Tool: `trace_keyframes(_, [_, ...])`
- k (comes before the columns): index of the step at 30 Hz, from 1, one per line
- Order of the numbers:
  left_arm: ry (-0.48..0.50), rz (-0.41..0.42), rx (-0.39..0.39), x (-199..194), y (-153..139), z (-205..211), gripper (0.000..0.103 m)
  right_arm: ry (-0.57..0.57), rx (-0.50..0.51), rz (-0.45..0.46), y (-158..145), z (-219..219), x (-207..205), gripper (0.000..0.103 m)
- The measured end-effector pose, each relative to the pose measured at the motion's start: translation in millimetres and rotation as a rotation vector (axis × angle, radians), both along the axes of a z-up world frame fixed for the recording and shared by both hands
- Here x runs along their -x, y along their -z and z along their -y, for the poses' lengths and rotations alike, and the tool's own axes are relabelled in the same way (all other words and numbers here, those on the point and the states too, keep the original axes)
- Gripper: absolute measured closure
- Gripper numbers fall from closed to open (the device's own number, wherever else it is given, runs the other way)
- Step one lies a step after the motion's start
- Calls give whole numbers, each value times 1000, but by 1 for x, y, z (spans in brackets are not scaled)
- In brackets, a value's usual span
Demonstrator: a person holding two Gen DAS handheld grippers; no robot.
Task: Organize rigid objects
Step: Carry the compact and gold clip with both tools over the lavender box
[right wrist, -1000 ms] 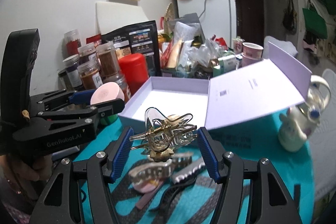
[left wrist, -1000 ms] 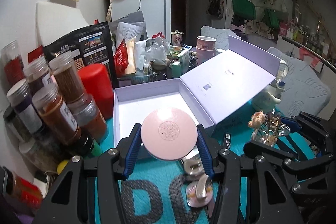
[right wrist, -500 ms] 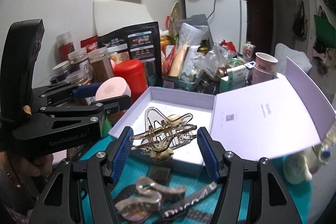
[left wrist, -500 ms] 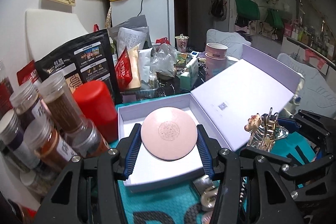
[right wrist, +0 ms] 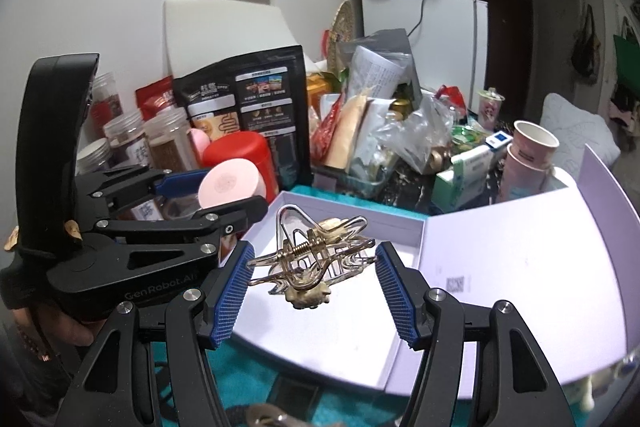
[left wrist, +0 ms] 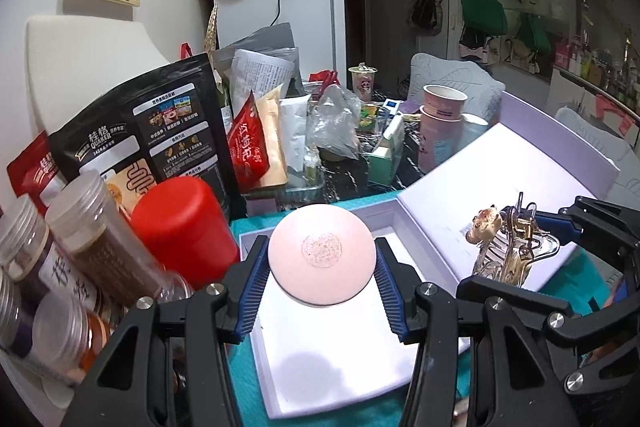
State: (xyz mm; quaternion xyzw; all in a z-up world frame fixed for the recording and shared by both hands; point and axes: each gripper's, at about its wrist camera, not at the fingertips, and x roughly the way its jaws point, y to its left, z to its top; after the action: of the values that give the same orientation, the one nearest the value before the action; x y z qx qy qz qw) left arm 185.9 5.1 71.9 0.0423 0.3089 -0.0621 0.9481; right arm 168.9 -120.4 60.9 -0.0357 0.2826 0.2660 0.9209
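**Two things held over an empty box**

Two things are up in the air, and none is in the box (left wrist: 344,359) yet. The box is white inside and its floor is bare. Its lid (right wrist: 520,267) lies open to the right. So the tidy-up looks like it is near the start, as far as I can see. Both things must go down into the box and be let go. At the bottom of the right view a few more small bits lie on the blue cloth (right wrist: 256,379). They are hard to make out, but I think they may need to go in too.

The left tongs (left wrist: 322,273) hold a round pink case (left wrist: 322,261). The blue pads press on both sides of it, so the tongs are shut on it. The case hangs over the back part of the box, near the back wall. A red jar (left wrist: 184,227) stands just to the left, so the tongs should stay clear of it.

The right tongs (right wrist: 312,277) hold a gold hair clip (right wrist: 310,263). The pads stand about half open, and the two ends of the clip touch them, so the clip is pinched across its width. It hangs over the left part of the box floor. The clip is thin and springy, so I think it could slip if the grip moves.

Both tongs are close side by side.
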Motion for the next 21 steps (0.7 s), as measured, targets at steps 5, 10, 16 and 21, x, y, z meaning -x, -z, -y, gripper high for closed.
trace_keyframes(5, [-13, -14, -11, -20, 7, -5, 52, 6, 10, -4, 3, -6, -23, 40])
trace_keyframes(10, [-24, -51, -7, -41, 22, -8, 52, 14, 40, -19, 14, -11, -46, 40])
trace_keyframes(16, [-46, -98, -9, -65, 42, -9, 52, 30, 61, -79, 39, -17, -73, 40])
trace_keyframes(21, [-48, -130, -16, -79, 55, -8, 52, 52, 68, -130, 56, -15, -93, 40])
